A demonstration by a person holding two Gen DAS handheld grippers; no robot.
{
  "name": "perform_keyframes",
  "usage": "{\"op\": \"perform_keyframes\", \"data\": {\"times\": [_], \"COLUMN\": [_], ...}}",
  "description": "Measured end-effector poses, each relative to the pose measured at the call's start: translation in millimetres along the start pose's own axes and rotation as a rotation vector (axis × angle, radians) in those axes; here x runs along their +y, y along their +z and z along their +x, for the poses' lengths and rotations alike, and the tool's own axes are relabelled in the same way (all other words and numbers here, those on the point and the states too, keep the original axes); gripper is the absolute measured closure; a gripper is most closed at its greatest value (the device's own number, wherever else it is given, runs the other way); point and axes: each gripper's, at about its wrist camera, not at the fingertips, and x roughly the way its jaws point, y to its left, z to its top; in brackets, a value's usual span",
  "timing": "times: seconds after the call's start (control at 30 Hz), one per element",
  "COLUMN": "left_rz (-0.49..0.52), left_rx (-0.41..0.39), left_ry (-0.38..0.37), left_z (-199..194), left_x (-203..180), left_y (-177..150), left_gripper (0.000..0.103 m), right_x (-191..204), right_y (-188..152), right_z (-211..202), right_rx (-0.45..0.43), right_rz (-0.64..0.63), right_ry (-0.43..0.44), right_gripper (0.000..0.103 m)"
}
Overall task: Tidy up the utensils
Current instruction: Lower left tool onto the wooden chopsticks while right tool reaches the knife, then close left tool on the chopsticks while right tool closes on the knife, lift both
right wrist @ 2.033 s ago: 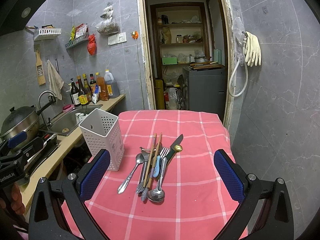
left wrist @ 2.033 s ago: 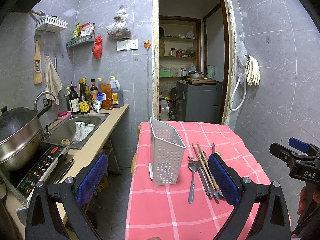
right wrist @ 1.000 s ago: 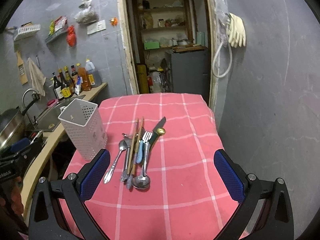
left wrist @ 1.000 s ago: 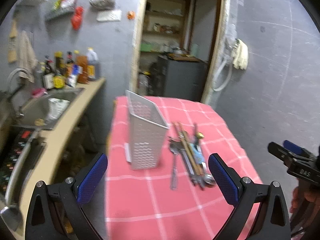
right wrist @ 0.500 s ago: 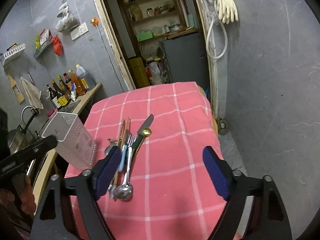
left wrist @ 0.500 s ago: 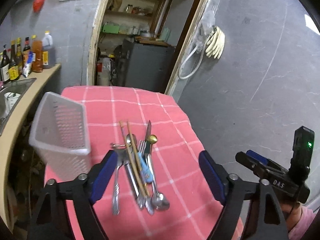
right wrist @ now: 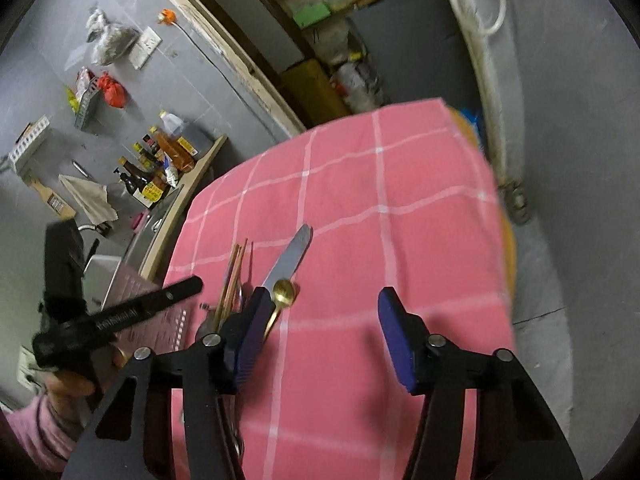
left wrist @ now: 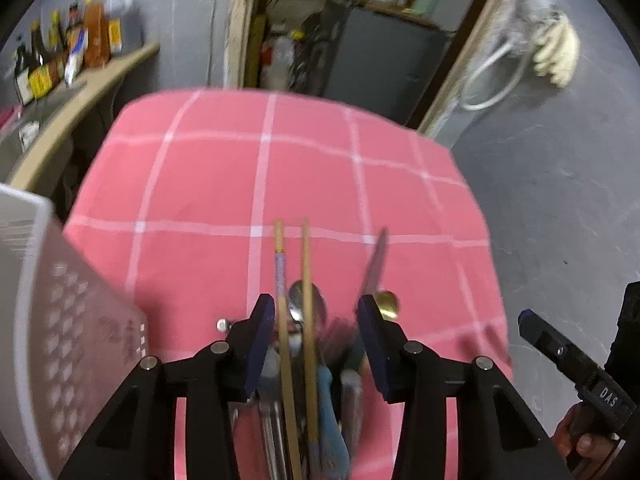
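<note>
A pile of utensils lies on the pink checked tablecloth [left wrist: 200, 184]: two wooden chopsticks [left wrist: 306, 264], a silver spoon [left wrist: 294, 300], a blue-handled piece [left wrist: 330, 408], a knife [left wrist: 376, 264] and a small gold spoon [left wrist: 386, 304]. My left gripper [left wrist: 316, 320] hangs low over the pile. Its jaws are closing, with the chopsticks and silver spoon between them, untouched by the pads. My right gripper [right wrist: 322, 312] is closing over bare cloth, just right of the gold spoon [right wrist: 284, 292] and knife [right wrist: 292, 256]. The white perforated holder [left wrist: 60, 340] stands at the left.
A counter with bottles [left wrist: 80, 40] and a sink runs along the left of the table. Behind the table's far edge is a doorway with a grey cabinet [left wrist: 380, 60]. A grey tiled wall with hanging gloves [left wrist: 556, 56] stands at the right.
Both grippers have come forward and down toward the utensil pile, and their jaws have narrowed. The left one now straddles the chopsticks and spoon.
</note>
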Motion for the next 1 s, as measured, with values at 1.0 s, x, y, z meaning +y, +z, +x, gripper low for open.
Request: {"op": "perform_keyframes", "data": {"times": [1.0], "left_rz": [-0.112], "left_rx": [0.171], "left_ry": [-0.093], "left_z": [55.7], "left_x": [21.8], "left_y": [12.4], "left_gripper": [0.091], "right_x": [105.4], "right_y": [23.9], "right_z": [178.6], "right_rx": [0.231], "right_rz": [0.086], "right_ry": [-0.157], "right_gripper": [0.091]}}
